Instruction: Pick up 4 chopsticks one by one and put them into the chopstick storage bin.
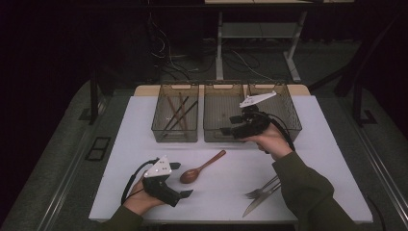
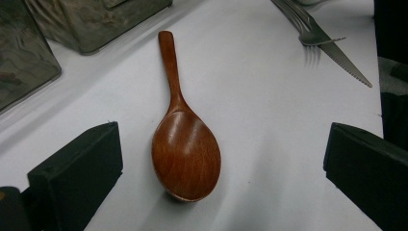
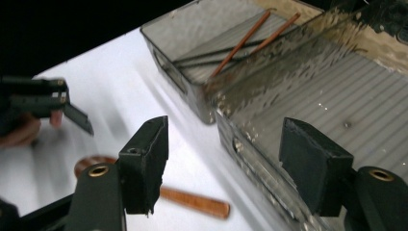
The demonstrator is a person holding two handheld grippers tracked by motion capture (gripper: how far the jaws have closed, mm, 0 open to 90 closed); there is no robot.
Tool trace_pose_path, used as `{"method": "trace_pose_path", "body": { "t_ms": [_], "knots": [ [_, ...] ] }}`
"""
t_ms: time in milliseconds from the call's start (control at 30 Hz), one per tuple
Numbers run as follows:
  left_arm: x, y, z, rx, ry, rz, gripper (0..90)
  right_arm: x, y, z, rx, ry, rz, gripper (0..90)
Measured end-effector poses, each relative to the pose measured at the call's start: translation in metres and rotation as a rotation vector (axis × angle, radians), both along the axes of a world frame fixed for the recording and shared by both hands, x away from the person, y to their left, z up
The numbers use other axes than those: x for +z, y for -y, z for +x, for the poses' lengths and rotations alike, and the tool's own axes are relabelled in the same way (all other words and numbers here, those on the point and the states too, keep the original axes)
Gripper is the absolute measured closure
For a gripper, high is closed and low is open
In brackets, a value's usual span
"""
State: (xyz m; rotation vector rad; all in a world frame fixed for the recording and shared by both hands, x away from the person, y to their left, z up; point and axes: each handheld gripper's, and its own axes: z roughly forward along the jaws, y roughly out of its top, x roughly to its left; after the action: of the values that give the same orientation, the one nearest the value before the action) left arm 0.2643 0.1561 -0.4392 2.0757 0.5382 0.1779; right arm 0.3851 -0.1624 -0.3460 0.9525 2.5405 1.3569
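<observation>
White table [image 1: 144,120] under dim light, dark floor beyond. Wooden spoon [image 1: 202,167] lies at mid-table between the spread jaws of the left gripper [image 1: 179,179] — likely light, stiff, smooth; the narrow handle looks the best hold. Right gripper [image 1: 230,126], spread and empty, hangs over the bare middle bin [image 1: 223,136]; left bin [image 1: 175,137] holds chopsticks [image 1: 177,114].

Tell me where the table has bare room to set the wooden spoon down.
Free: the white table left of the chopstick bin, and the strip between the bins and the wooden spoon. Crowded: the near right, where fork and knife lie, and around the left gripper.
</observation>
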Motion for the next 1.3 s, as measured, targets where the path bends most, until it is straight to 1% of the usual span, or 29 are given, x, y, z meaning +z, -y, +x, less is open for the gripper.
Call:
{"method": "trace_pose_path", "body": {
  "t_ms": [233,333,367,533,867,1000,1233,1300],
  "knots": [
    [0.000,0.000,0.000,0.003,0.001,0.002,0.0,-0.011,0.018,-0.016,-0.005,0.008,-0.021,34.4],
    [0.000,-0.001,0.000,0.007,0.002,0.002,0.0,-0.015,0.026,-0.023,-0.005,0.002,-0.018,34.5],
    [0.000,-0.001,0.000,0.007,0.002,0.002,0.0,-0.017,0.029,-0.024,-0.006,0.008,-0.018,34.5],
    [0.001,0.000,-0.001,0.008,0.006,0.004,0.0,-0.021,0.040,-0.033,-0.016,-0.002,-0.029,34.6],
    [0.001,-0.002,-0.001,0.017,0.006,0.002,0.0,-0.030,0.063,-0.047,-0.042,-0.013,-0.043,34.6],
    [0.001,-0.003,0.000,0.017,0.005,0.006,0.0,-0.033,0.074,-0.052,-0.059,-0.012,-0.042,34.6],
    [0.001,-0.004,-0.001,0.026,0.004,0.000,0.0,-0.037,0.087,-0.059,-0.078,-0.020,-0.035,34.6],
    [0.002,-0.004,-0.001,0.025,0.006,0.002,0.0,-0.038,0.090,-0.061,-0.074,-0.018,-0.035,34.6]
  ]
}}
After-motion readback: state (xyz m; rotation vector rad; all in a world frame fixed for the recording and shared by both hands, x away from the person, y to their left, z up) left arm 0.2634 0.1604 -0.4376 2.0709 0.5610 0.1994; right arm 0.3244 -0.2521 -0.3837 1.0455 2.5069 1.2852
